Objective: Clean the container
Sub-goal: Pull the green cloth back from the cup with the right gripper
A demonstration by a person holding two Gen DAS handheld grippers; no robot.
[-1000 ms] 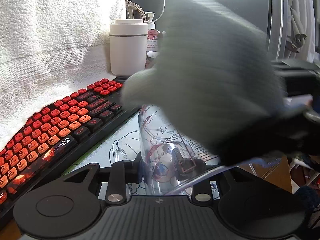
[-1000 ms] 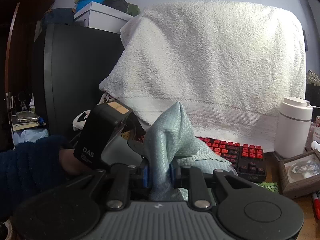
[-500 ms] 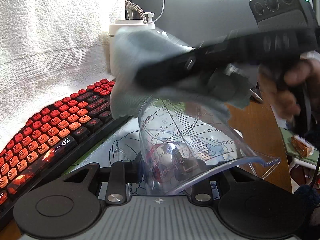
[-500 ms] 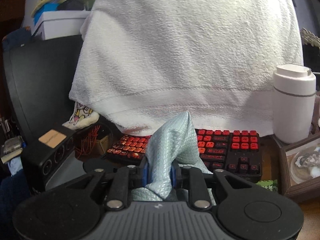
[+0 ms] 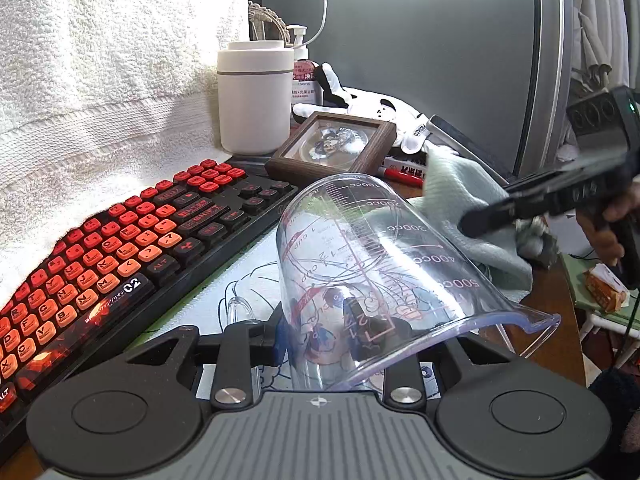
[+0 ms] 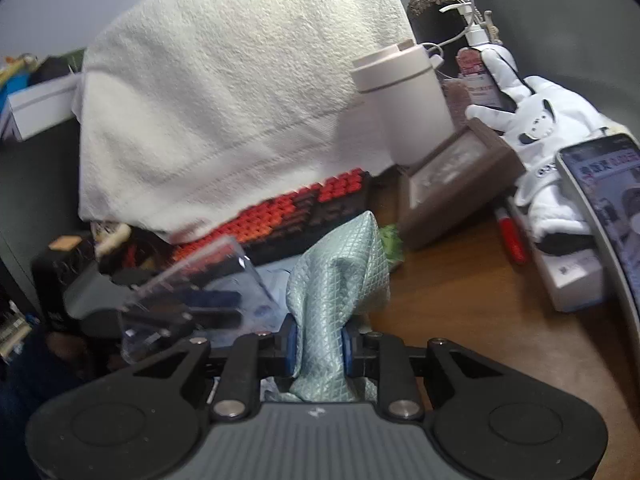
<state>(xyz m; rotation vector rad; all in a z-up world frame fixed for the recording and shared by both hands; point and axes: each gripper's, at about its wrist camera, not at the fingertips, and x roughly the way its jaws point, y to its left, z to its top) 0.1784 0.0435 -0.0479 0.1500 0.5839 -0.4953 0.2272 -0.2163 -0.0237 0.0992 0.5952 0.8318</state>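
Observation:
A clear plastic measuring cup with printed scale marks lies tilted on its side above the desk, mouth towards the camera. My left gripper is shut on its wall, one finger inside and one outside. To the cup's right, my right gripper is shut on a pale green cloth that hangs close beside the cup; I cannot tell whether they touch. In the right wrist view the cloth stands bunched up between the fingers of the right gripper. The cup is blurred at the left there.
A red and black keyboard lies at the left under a white towel. Behind stand a white canister, a wooden frame, a pump bottle and a plush toy. A phone and a red marker sit at the right.
The right gripper with the cloth has swung from over the cup's mouth down and to the right, beside the cup. The left gripper has kept the cup in place.

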